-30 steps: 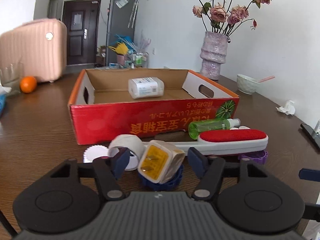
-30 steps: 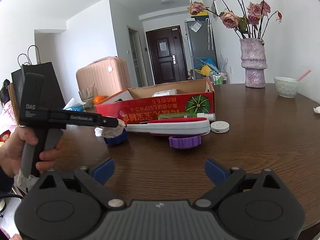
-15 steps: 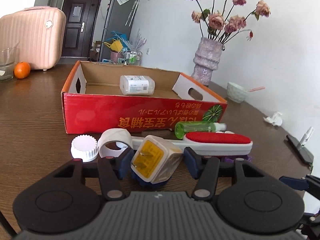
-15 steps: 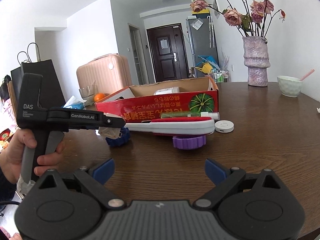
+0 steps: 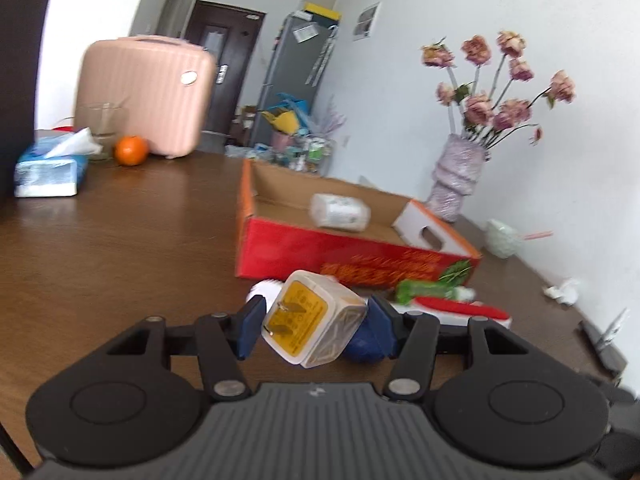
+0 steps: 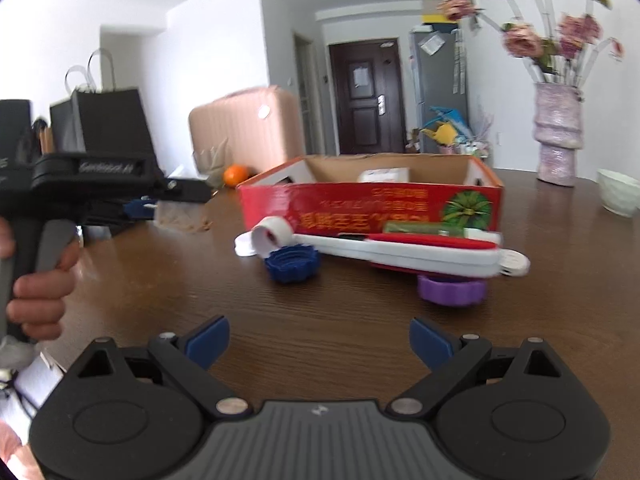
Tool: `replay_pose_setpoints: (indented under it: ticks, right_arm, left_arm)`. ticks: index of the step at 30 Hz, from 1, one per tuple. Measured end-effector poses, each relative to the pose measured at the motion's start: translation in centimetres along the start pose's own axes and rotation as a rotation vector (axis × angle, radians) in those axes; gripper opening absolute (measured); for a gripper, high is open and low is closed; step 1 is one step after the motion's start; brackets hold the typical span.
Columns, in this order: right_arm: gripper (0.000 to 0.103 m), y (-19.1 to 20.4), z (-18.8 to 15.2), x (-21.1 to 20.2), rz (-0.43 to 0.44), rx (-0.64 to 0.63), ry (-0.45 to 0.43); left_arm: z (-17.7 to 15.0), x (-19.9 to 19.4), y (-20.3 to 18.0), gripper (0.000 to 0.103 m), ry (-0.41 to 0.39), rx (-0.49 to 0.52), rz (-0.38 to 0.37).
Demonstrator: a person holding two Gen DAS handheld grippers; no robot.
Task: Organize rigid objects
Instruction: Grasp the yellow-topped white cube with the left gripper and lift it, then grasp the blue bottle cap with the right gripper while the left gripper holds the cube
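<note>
Brown wooden table [image 6: 560, 300]. Red cardboard box [image 5: 304, 248] holds 1 white bottle [image 5: 340, 211]. White-and-red lint brush [image 6: 404, 250] lies just in front of the box. Right gripper [image 6: 319, 338]: jaws apart, empty. Left gripper [image 5: 316, 326]: clamped on white plug adapter [image 5: 316, 326] with yellow prong face, tilted, above the table. Blue cap [image 6: 292, 263] beside the brush.
</note>
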State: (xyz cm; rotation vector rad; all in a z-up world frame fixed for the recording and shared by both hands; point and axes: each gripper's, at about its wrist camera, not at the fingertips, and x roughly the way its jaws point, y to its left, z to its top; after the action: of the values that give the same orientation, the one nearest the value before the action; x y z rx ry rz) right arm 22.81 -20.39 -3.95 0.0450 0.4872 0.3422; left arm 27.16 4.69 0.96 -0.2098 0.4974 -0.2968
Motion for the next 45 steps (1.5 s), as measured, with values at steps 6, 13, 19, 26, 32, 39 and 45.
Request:
replay_pose_setpoints:
  ticks: [6, 13, 19, 26, 32, 39, 45]
  right_arm:
    - [0.096, 1.7, 2.8, 4.7, 0.010, -0.039, 0.076]
    - [0.088, 3.0, 5.6, 10.0, -0.007, -0.102, 0.136]
    - [0.052, 3.9, 6.1, 13.6, -0.014, -0.115, 0.205]
    - [0.052, 3.4, 5.1, 11.4, -0.017, -0.098, 0.192]
    - [0.052, 2.3, 4.1, 7.0, -0.054, -0.088, 0.163]
    - [0.052, 0.5, 2.0, 0.3, -0.075, -0.045, 0.112]
    - [0.052, -0.3, 0.1, -4.8, -0.100, -0.036, 0.064]
  left_arm:
    - [-2.1, -0.9, 1.9, 0.057, 0.035, 0.007, 0.119]
    - [-3.6, -2.8, 3.9, 0.057, 0.041, -0.019, 0.193]
    - [-4.1, -3.7, 4.8, 0.057, 0.048, -0.050, 0.227]
    - [-4.2, -4.8, 3.9, 0.057, 0.025, -0.037, 0.214]
    - [-4.2, -6.3, 1.5, 0.057, -0.008, -0.020, 0.179]
    - [-4.6, -8.9, -3.2, 0.057, -0.069, 0.086, 0.100]
    - [-5.0, -10.7, -6.6, 0.057, -0.096, 0.145, 0.076]
